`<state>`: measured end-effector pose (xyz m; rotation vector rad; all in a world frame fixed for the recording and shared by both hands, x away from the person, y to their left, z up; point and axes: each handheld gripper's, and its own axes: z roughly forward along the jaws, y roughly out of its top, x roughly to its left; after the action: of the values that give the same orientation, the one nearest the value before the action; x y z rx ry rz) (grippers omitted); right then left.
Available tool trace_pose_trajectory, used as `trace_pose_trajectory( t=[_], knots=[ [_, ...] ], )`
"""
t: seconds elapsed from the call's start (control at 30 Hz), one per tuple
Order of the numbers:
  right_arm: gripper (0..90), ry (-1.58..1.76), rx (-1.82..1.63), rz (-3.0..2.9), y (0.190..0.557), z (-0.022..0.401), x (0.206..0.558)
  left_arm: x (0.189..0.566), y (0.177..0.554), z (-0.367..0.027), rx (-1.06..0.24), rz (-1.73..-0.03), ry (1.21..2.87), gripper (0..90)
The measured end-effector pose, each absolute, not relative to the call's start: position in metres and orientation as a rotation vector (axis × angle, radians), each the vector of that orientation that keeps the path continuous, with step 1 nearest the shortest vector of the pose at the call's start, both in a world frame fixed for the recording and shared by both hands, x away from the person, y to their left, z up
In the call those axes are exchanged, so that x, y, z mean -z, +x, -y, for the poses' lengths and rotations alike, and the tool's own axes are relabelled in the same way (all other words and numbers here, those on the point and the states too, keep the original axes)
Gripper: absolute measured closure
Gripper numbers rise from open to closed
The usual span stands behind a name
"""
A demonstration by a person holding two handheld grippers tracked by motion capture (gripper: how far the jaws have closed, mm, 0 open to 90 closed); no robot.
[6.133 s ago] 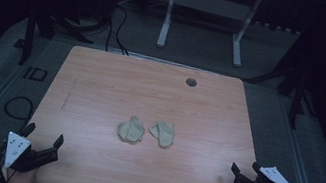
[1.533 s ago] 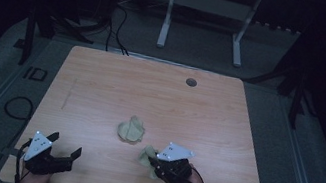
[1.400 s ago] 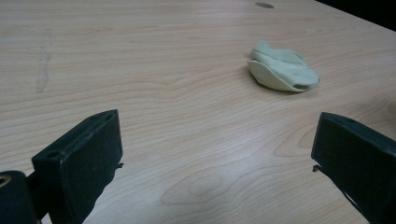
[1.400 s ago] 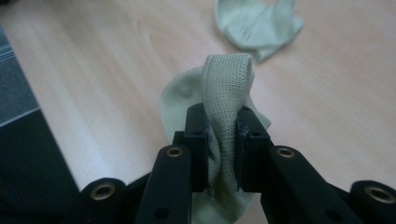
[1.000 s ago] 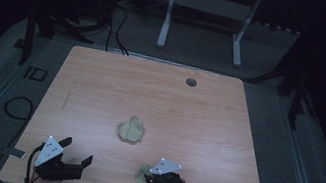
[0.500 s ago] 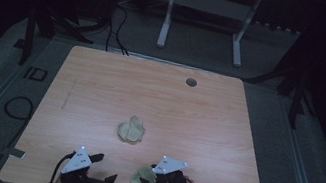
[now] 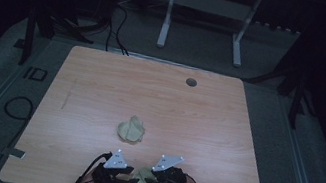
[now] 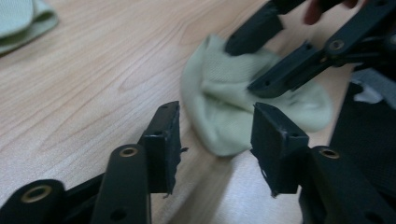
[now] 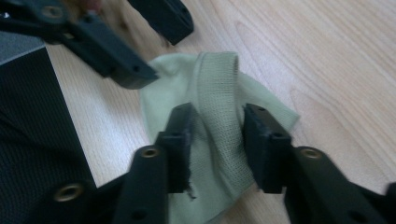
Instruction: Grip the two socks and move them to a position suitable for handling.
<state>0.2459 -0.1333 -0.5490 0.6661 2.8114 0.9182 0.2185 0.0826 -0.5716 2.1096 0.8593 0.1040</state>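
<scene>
Both hands are working side by side at the table's (image 7: 100,90) near edge, the left gripper (image 7: 131,181) pointing right toward the right gripper (image 7: 149,182). Between them a pale green sock (image 7: 143,175) is lying crumpled. The right jaws, just closing, are pinching its ribbed cuff (image 9: 217,116). The left jaws, just narrowing, are standing unclenched before it. Since a second ago, the left hand is sliding rightward. A second sock (image 7: 131,128) is lying farther up the table.

Second sock (image 7: 131,129) alone interrupts the open table (image 7: 100,90) ahead.
</scene>
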Motion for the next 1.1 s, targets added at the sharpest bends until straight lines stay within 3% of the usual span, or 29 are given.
trace_pose_trajectory(
  t=[0.13, 0.23, 0.37, 0.77, 1.1],
  knots=[
    [76.4, 0.645, -0.905, -2.825, 0.246, 0.133, 0.55, 0.572, 0.221, -0.079, -0.103, -0.865, 2.113, 59.7],
    [79.7, 0.627, -0.898, -2.83, 0.245, 0.133, 0.549, 0.573, 0.223, -0.077, -0.098, -0.864, 2.115, 66.4],
    [82.3, 0.633, -0.911, -2.815, 0.244, 0.133, 0.546, 0.573, 0.224, -0.073, -0.102, -0.862, 2.125, 85.6],
    [83.0, 0.739, -1.091, -2.671, 0.239, 0.176, 0.497, 0.548, 0.217, -0.084, -0.118, -0.857, 2.065, 87.6],
    [83.4, 0.898, -1.078, -2.624, 0.243, 0.217, 0.502, 0.543, 0.216, -0.096, -0.133, -0.877, 2.092, 87.6]
  ],
)
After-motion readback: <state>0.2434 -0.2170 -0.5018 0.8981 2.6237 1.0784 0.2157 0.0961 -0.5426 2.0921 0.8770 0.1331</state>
